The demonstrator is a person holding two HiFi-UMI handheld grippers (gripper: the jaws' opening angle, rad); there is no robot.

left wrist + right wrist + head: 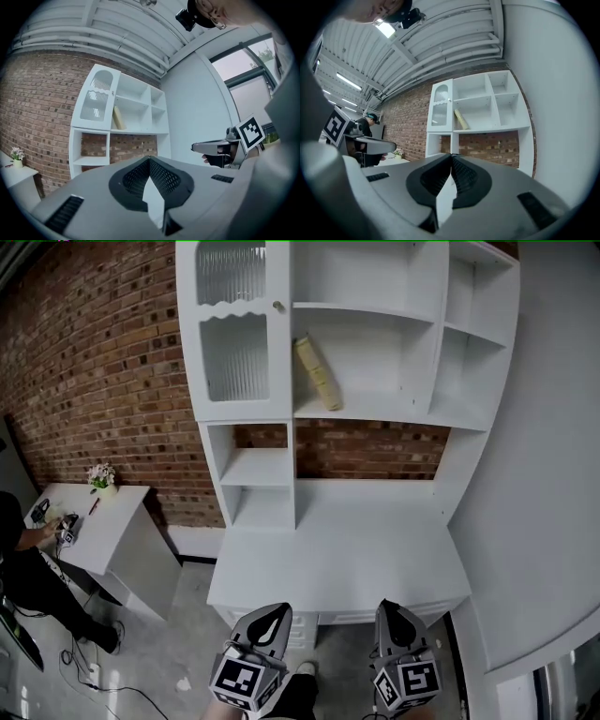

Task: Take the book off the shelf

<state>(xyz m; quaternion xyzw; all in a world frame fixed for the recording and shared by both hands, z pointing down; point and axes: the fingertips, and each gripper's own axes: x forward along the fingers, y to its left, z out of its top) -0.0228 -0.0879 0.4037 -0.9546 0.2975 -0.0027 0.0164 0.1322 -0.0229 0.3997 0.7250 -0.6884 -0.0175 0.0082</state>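
The book (317, 371) stands alone in the middle compartment of the white shelf (375, 418), above the open brick-backed bay and just right of the glass-fronted door (234, 357). It isn't upright. Its long axis tilts, with the top toward 11 o'clock against the compartment's left wall and the foot toward 5 o'clock out on the shelf board, the spine side facing the room.

Both grippers hang low at the near edge of the white surface (337, 559), well apart from the book and well below it. In the head view the left gripper (270, 613) has the book at roughly 12 to 1 o'clock, and the right gripper (396, 610) has it at about 11 o'clock. The left one looks slightly better lined up, though the margin is small (either could take it).

The left gripper view shows that gripper's (149, 160) jaws pressed together at the tips with nothing between them, and the book (117, 117) sits high at 11 o'clock. The right gripper (451, 157) is likewise closed and empty in its own view, with the book (461, 119) just past 12 o'clock.

I judge the reach hasn't started. The coming move is a long lift up and forward, with the jaws parted on the way and turned to match the lean, so the pads close across the thin covers, not along the spine.
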